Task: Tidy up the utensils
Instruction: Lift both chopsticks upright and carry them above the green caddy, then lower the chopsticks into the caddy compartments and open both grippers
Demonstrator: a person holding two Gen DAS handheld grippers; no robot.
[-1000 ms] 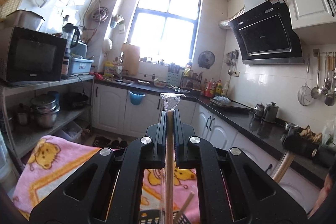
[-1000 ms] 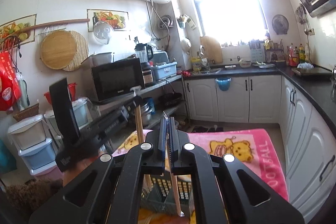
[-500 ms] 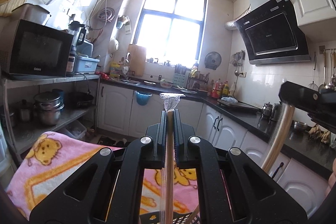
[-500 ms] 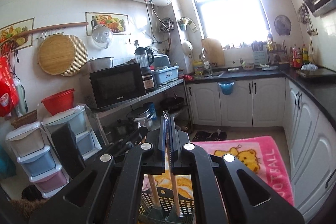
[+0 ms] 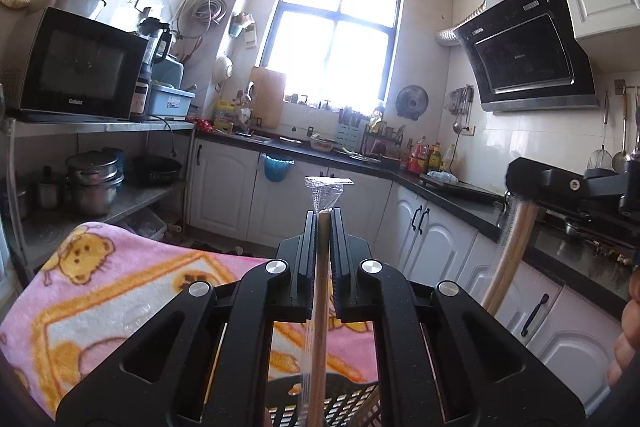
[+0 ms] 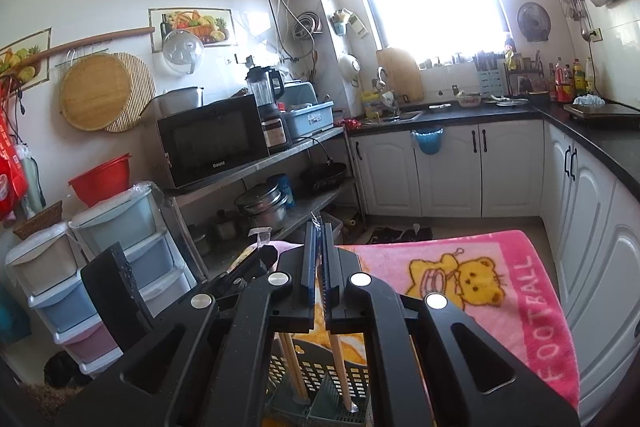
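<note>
Left gripper [image 5: 320, 227] clamped on plastic-wrapped wooden utensil [image 5: 318, 307], upright above dark slotted basket [image 5: 340, 403]. Right gripper [image 6: 318, 247] clamped on second wrapped utensil [image 6: 340, 367], lower end down in basket [image 6: 316, 379], just beside another wooden handle [image 6: 294, 371] there. Pink bear blanket [image 6: 480, 279] beneath and beyond basket. Microwave [image 6: 212, 143] on shelf farther back.

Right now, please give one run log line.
left claw: shut on wrapped chopsticks | right claw: shut on wrapped chopsticks | over basket

The basket [image 6: 316, 383] is mostly hidden beneath each hand-held gripper, its compartments indistinct.
</note>
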